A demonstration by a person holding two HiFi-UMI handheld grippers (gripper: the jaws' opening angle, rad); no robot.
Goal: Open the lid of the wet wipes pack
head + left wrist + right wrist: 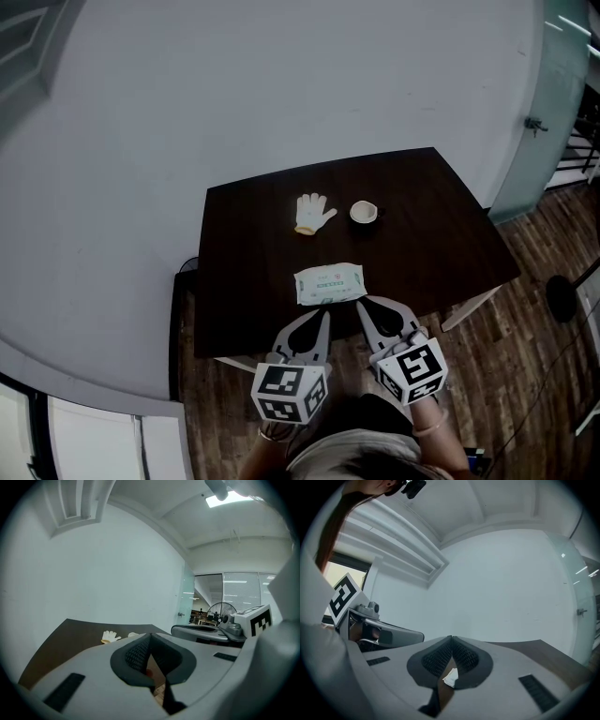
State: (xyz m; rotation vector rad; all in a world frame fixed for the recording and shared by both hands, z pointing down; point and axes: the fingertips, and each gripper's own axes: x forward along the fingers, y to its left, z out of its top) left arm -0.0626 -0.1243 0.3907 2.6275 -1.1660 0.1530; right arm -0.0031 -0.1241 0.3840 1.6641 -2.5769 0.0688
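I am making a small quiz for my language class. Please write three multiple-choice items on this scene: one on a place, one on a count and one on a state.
1. Where on the table does the wet wipes pack lie?
A. at the far edge
B. on the near side, by the person
C. at the right corner

2. How many things lie on the table?
A. one
B. five
C. three

3. How do the jaws of the left gripper and the right gripper stand?
A. together, empty
B. wide apart
C. closed on a pen

Answers:
1 B: the head view shows the pack nearest the person.
2 C: pack, white glove and small bowl.
3 A: each gripper view shows its jaws meeting, with nothing between.
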